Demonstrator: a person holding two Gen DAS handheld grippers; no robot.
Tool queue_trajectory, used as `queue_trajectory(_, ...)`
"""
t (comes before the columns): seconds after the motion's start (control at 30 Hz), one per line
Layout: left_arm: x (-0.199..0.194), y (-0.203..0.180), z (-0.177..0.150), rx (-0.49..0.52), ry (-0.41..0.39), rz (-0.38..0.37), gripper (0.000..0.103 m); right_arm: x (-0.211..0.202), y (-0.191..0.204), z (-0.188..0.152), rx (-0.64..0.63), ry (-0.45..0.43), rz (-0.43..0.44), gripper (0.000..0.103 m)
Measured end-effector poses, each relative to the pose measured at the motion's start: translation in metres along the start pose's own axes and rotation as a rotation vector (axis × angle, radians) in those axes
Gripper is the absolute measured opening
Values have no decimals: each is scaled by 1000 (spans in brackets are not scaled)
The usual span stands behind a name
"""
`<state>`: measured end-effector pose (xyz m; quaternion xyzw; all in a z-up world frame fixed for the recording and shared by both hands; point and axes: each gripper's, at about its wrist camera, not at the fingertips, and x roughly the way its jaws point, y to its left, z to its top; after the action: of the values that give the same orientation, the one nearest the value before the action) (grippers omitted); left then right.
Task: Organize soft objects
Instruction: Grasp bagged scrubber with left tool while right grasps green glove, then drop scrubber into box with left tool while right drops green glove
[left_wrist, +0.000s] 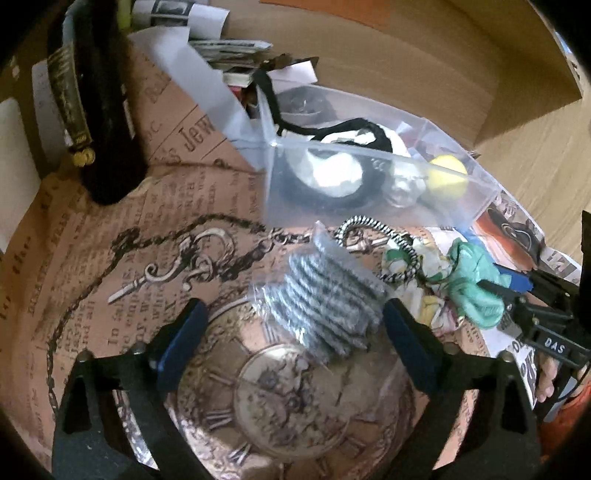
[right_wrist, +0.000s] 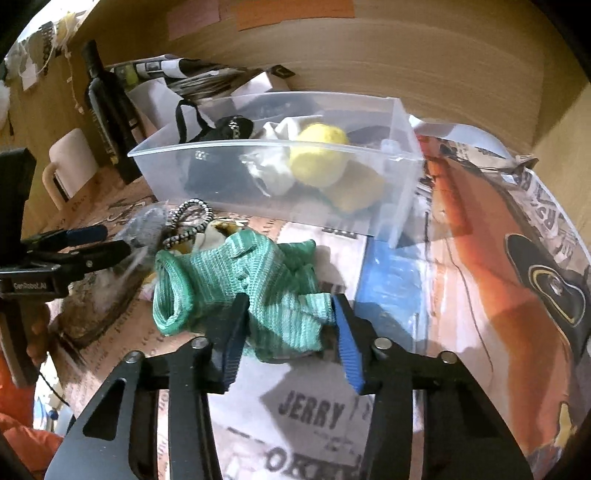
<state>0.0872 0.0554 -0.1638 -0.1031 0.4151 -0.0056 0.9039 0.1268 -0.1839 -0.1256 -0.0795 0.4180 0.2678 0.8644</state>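
Tongs on two hands work a cluttered worktop (left_wrist: 92, 236) papered with old newsprint. At lower centre of the left wrist view, the left tongs (left_wrist: 291, 325) stand wide around a bagged grey yarn bundle (left_wrist: 325, 299), not yet closed on it. To its right lies a black-and-white cord loop (left_wrist: 388, 243), then the crumpled green knit glove (right_wrist: 236, 288), which in the right wrist view sits at centre between the narrowed right tongs (right_wrist: 288, 325); both pads appear to press it, though a firm grip cannot be confirmed. Above, a clear plastic bin (right_wrist: 258, 151) already holds a yellow ball (right_wrist: 321, 151) and dark fabric. Judged from this, pick-up is in hand; next comes a lift over the bin's near wall.
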Motion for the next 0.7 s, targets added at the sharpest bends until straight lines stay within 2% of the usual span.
queue_trajectory(0.07,-3,0,-1,3,-3,-2,83,-3,-2,-1,6,-13,-13,35)
queue_trajectory(0.23,-1,-7,1,32,8,-32,49,-13,-5,0,15,-64,-42,32)
queue_trajectory(0.33,-3,-14,1,51,-1,-42,35,-23,-6,2,14,-100,-49,31)
queue_trajectory(0.5,-16,-19,-1,73,-33,-36,26,-45,-7,9,6,-164,-67,31)
queue_trajectory(0.7,-48,-29,2,106,-116,-4,25,-66,-9,20,19,-249,-76,31)
